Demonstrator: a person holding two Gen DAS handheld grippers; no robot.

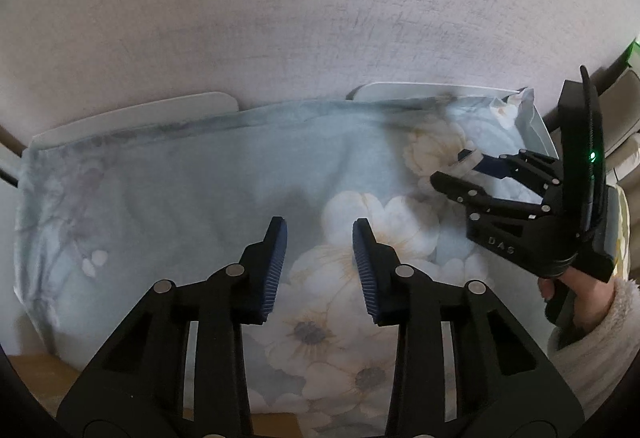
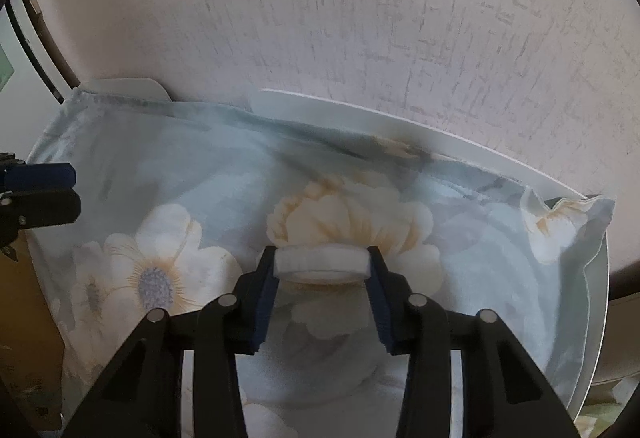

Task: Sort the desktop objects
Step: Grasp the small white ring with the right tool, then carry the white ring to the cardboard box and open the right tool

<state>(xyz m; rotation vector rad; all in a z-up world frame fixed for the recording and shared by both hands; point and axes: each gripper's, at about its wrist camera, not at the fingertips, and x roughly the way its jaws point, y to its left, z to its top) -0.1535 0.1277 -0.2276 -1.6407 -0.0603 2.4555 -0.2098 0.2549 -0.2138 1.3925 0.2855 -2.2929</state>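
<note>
White round pad (image 2: 320, 263), flat and thick, clamped between the right tongs (image 2: 321, 265), long axis crosswise from one finger to the other, lifted just above the floral cloth (image 2: 168, 197) over its peach flower. Seen in the left wrist view as a pale bit at the right tongs' tips (image 1: 468, 162), well off to the right of the left tongs (image 1: 319, 238). Left tongs apart, holding nothing, low over the cloth's white flowers. Right hand (image 1: 576, 290) plainly the nearer, already carrying it. Beyond the pad, white tray rim (image 2: 440, 133) against the wall; likely set-down spot not visible.
</note>
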